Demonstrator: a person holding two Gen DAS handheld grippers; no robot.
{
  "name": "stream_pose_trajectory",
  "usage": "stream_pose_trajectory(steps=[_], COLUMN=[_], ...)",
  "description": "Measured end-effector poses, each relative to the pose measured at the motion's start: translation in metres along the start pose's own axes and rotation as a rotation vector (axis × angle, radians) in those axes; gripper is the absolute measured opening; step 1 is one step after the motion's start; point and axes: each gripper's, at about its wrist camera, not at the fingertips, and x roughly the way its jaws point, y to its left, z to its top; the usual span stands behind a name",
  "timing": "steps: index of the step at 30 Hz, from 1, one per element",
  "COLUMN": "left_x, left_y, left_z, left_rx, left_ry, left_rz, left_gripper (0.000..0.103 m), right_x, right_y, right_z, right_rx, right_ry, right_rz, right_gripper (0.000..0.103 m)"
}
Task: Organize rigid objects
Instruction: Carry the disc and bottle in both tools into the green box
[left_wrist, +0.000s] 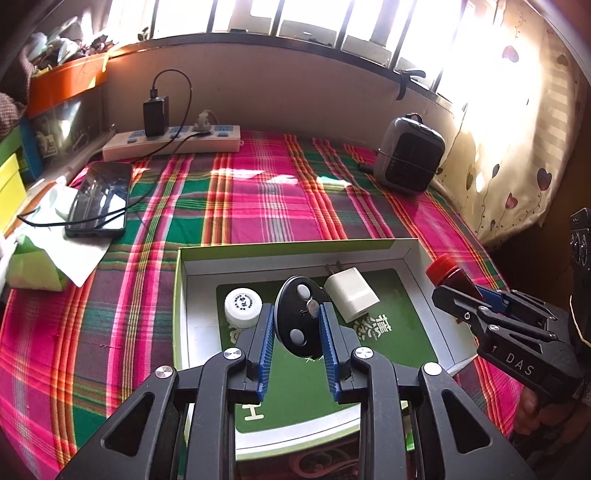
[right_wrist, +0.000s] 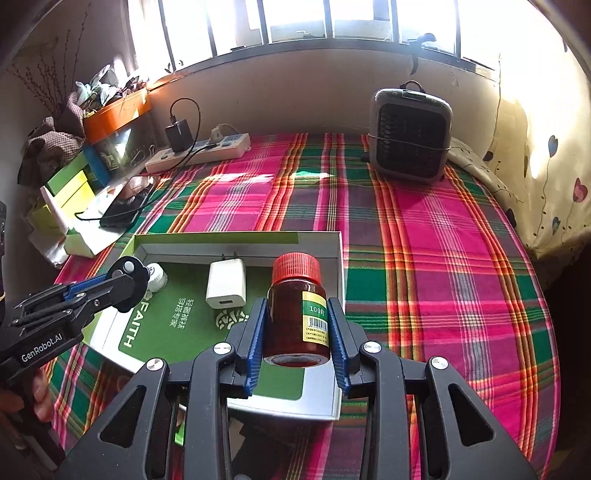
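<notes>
My left gripper is shut on a black oval remote with pale buttons, held over the shallow white box with a green lining. In the box lie a white charger cube and a small white-capped jar. My right gripper is shut on a brown pill bottle with a red cap, held over the box's right part. The right gripper also shows in the left wrist view, and the left gripper in the right wrist view.
A plaid cloth covers the surface. A phone on charge lies at the left, by a power strip at the back wall. A grey heater stands at back right. Boxes and papers crowd the left edge.
</notes>
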Motion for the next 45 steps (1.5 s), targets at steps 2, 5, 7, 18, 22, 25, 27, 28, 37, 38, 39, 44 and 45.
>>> stream_pose_trajectory(steps=[2, 5, 7, 18, 22, 25, 27, 28, 37, 38, 39, 44, 45], left_x=[0.008, 0.017, 0.023, 0.041, 0.046, 0.048, 0.050, 0.050, 0.051, 0.051, 0.052, 0.052, 0.052], left_y=[-0.001, -0.001, -0.002, -0.004, -0.005, -0.005, -0.004, -0.004, -0.003, -0.003, -0.004, -0.003, -0.003], left_z=[0.002, 0.003, 0.004, 0.010, 0.009, 0.009, 0.009, 0.009, 0.010, 0.010, 0.010, 0.010, 0.010], left_rx=[0.000, -0.004, 0.001, 0.008, 0.008, 0.005, 0.004, 0.002, -0.009, -0.009, -0.006, -0.010, -0.009], left_ry=[0.013, 0.030, 0.037, 0.061, 0.067, 0.074, 0.077, 0.080, 0.078, 0.078, 0.077, 0.078, 0.078], left_rz=[0.002, -0.001, -0.001, 0.002, 0.005, 0.007, 0.007, 0.007, -0.001, -0.001, -0.001, -0.002, -0.002], left_gripper=[0.023, 0.023, 0.023, 0.023, 0.023, 0.023, 0.023, 0.023, 0.023, 0.023, 0.023, 0.023, 0.024], right_x=[0.008, 0.018, 0.025, 0.050, 0.055, 0.058, 0.059, 0.060, 0.063, 0.063, 0.064, 0.064, 0.064], right_y=[0.000, 0.002, 0.003, 0.005, 0.006, 0.007, 0.007, 0.008, 0.008, 0.009, 0.009, 0.009, 0.009], right_z=[0.003, 0.006, 0.007, 0.014, 0.014, 0.014, 0.014, 0.014, 0.014, 0.014, 0.014, 0.014, 0.014], right_rx=[0.003, -0.006, -0.012, -0.020, -0.025, -0.028, -0.028, -0.030, -0.035, -0.037, -0.040, -0.037, -0.035], right_ry=[0.014, 0.032, 0.045, 0.082, 0.091, 0.095, 0.096, 0.097, 0.094, 0.093, 0.094, 0.089, 0.088], right_rz=[0.008, 0.008, 0.010, 0.024, 0.030, 0.029, 0.030, 0.029, 0.024, 0.024, 0.024, 0.020, 0.020], right_gripper=[0.033, 0.033, 0.033, 0.033, 0.033, 0.033, 0.033, 0.033, 0.033, 0.033, 0.033, 0.033, 0.033])
